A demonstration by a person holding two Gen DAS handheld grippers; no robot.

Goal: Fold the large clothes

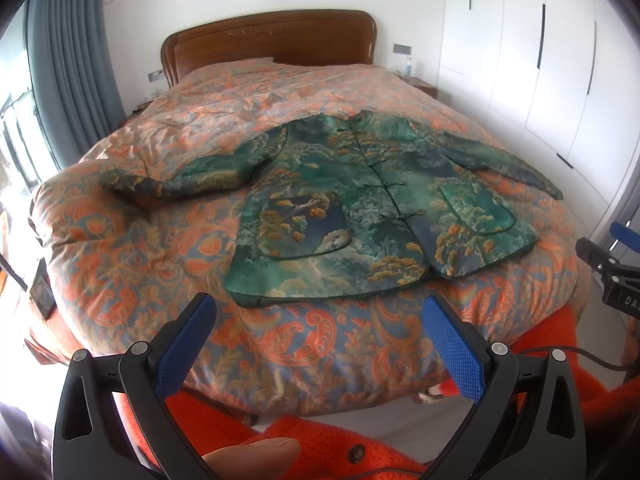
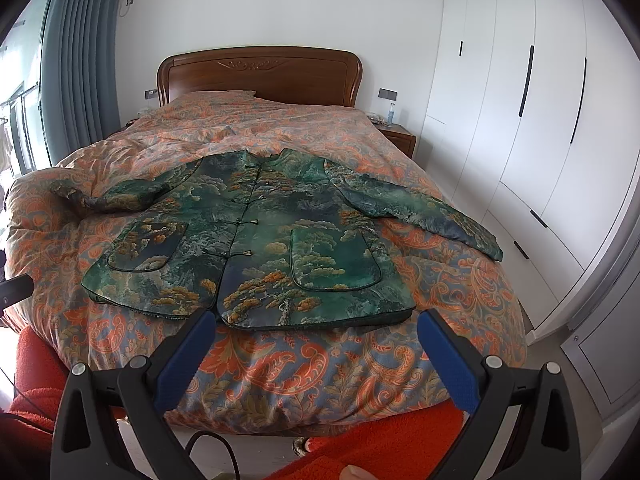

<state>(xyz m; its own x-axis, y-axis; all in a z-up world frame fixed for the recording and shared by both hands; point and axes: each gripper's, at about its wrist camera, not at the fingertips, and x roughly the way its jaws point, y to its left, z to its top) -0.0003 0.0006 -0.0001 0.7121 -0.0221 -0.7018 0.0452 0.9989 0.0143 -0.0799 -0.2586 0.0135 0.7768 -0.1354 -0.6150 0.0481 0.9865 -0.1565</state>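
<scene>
A green brocade jacket [image 1: 360, 200] printed with pines and clouds lies face up and spread flat on the foot half of a bed, on top of an orange and blue paisley quilt [image 1: 160, 264]. Its front is fastened down the middle with knot buttons, its collar points toward the carved wooden headboard [image 2: 260, 76], and its hem lies near the foot edge of the quilt. Both sleeves are stretched out to the sides, the one on the picture's left ending in a slightly rumpled cuff, the other reaching toward the white wardrobe doors [image 2: 520, 120]. Two patch pockets sit low on the front panels. The left gripper [image 1: 320, 312] hangs above the foot of the bed with its blue-padded jaws spread wide and nothing between them, well short of the hem. The right gripper [image 2: 316, 328] is likewise released and empty, its fingertips just in front of the hem in the right wrist view, though whether they touch the cloth is hard to judge. An orange fleecy sleeve [image 1: 340, 440] and a fingertip [image 1: 256, 456] show at the bottom of the left wrist view. A small bottle [image 2: 391, 114] stands on the nightstand [image 2: 400, 140] beside the headboard.
</scene>
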